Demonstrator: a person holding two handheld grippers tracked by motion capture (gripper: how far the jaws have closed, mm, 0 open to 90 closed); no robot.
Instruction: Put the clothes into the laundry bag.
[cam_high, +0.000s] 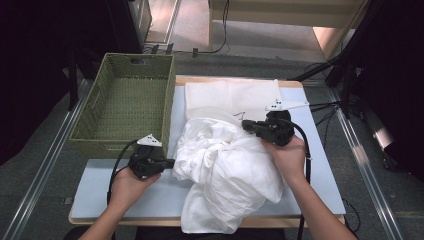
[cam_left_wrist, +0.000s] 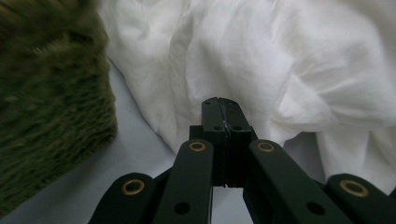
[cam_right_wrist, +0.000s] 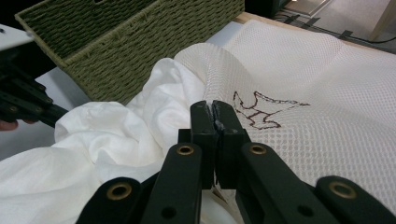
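At table centre: crumpled white cloth (cam_high: 227, 165), long axis running near to far. Left hand-held gripper (cam_high: 169, 163), closed and empty, sits just beside its left edge; right hand-held gripper (cam_high: 246, 125), closed, at its far fold.

Left tool (cam_high: 170, 163) and right tool (cam_high: 246, 125) (both closed) point inward.
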